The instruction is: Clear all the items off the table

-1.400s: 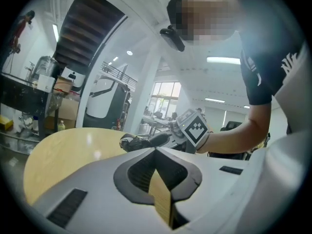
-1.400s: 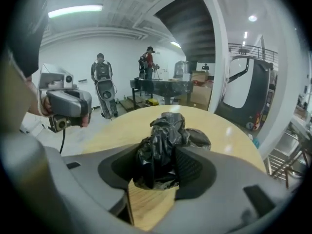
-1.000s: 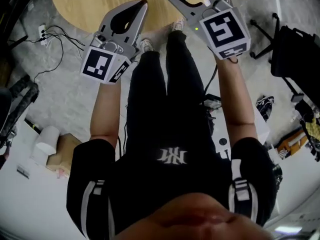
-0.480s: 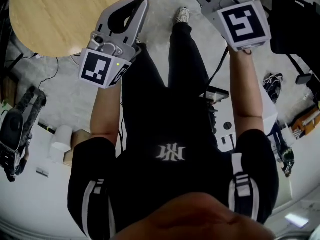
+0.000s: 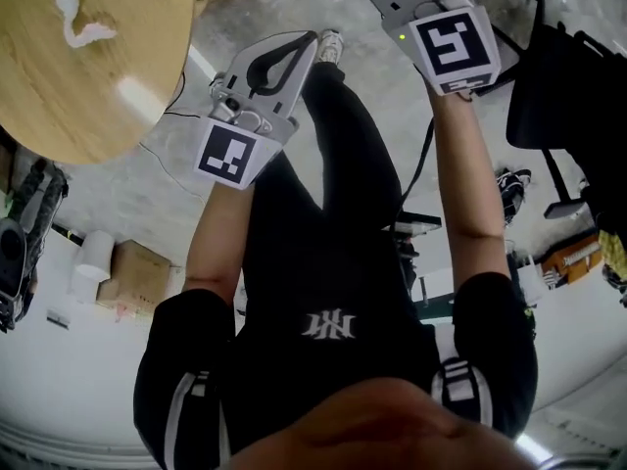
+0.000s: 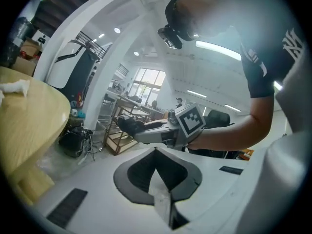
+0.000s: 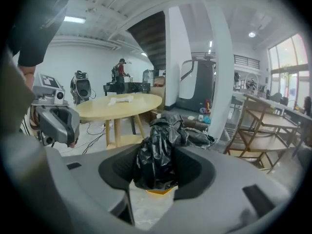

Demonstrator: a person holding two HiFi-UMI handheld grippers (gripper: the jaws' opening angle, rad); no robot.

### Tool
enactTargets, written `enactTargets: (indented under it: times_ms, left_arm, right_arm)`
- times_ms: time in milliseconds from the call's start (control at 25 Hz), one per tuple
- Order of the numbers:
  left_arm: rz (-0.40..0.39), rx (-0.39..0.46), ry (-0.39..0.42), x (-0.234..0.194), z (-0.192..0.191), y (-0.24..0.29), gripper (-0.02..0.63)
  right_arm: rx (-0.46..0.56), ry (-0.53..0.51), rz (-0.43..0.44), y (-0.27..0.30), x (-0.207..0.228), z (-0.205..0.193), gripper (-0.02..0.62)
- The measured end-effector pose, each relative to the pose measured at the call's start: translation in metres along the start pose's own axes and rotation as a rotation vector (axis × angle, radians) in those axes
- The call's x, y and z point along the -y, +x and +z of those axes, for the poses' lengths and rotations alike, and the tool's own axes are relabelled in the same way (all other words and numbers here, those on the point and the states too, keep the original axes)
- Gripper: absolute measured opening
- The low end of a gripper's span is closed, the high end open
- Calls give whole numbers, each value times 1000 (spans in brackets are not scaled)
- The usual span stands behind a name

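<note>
The crumpled white paper tissue [image 5: 80,13] is seen on the round pale wooden table [image 5: 108,86] at the upper left, well apart from the closed, empty left gripper [image 5: 306,42], while the black plastic bag [image 7: 158,150] pinched by the right gripper [image 7: 156,172] could be lost if its thin film slips.

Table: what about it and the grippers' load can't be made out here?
Table: head view's edges cut it off; only one tissue shows.
Right gripper: head view's top edge crops its jaws.
Bag: black plastic hides its contents, right gripper view.
</note>
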State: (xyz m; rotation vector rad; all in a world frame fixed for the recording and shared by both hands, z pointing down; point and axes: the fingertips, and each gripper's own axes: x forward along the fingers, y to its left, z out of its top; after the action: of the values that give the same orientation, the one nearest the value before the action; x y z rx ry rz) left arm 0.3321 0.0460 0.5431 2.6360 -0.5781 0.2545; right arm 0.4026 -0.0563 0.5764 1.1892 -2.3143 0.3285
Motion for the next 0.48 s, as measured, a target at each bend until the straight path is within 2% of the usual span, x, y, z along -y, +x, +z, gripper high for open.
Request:
enactTargets:
  times_ms: [280, 480]
  left_arm:
    - [128, -5, 31, -71, -59, 29, 10]
    - [231, 12, 17, -121, -95, 47, 10]
  right_arm:
    - [25, -24, 111, 98, -4, -55, 204]
    - [30, -34, 160, 161, -12, -91, 206]
